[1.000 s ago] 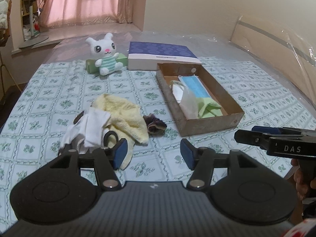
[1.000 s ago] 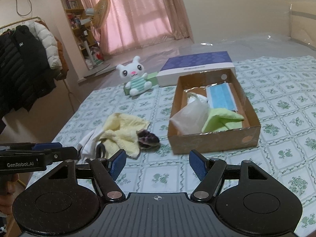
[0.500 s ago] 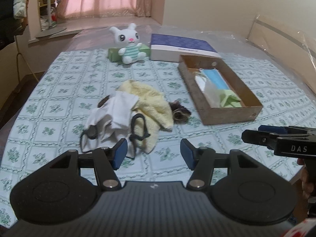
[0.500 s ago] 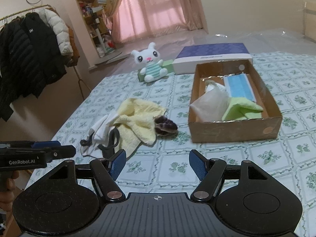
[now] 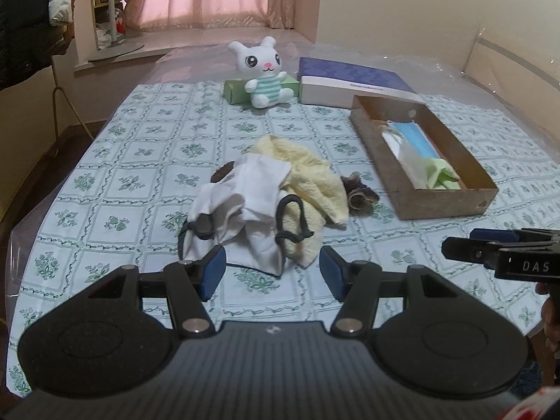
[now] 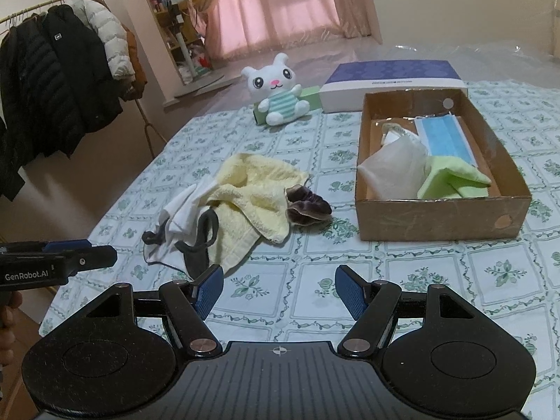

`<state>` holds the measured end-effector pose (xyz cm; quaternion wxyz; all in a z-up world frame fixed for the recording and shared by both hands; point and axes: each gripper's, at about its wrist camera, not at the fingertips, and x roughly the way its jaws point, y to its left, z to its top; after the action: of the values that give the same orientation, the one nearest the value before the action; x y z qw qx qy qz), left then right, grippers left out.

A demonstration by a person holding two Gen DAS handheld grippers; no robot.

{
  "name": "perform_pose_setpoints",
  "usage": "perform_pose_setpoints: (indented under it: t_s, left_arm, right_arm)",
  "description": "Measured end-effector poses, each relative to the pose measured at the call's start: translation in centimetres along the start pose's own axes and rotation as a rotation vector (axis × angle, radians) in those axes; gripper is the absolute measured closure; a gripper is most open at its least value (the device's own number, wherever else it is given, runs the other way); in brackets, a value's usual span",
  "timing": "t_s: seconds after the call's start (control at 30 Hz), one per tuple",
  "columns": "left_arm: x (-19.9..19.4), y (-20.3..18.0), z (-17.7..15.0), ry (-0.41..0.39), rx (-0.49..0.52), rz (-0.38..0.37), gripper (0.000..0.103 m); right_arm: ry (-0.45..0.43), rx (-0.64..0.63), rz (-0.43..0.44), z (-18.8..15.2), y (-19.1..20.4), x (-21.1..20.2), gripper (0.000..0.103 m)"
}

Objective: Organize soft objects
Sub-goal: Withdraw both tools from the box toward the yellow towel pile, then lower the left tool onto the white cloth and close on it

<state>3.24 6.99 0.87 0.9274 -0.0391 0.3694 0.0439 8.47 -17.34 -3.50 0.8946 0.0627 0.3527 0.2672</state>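
Fluffy yellow towel [image 5: 308,175] crumpled beside rectangular cardboard box [image 5: 444,206]

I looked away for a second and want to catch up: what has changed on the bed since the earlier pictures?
Only the grippers' views shifted: both now see the cloth pile, led by the yellow towel, more centrally. The left gripper and right gripper stayed open and empty; nothing was grasped or released. The white cloth, plush rabbit and cardboard box lie as before.
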Motion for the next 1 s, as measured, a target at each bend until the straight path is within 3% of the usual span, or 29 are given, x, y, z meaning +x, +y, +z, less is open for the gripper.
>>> perform_pose_setpoints:
  t_s: [0.5,1.0]
  left_arm:
    - [2.3,1.4,-0.6,-0.002,0.034,0.038,0.048]
    - [8.8,1.5,0.9,-0.034,0.217,0.023,0.047]
  right_arm:
    - [0.023,-0.027,0.022,0.5,1.0,3.8,0.033]
    - [0.02,-0.007,-0.018,3.1,1.1,9.0,0.033]
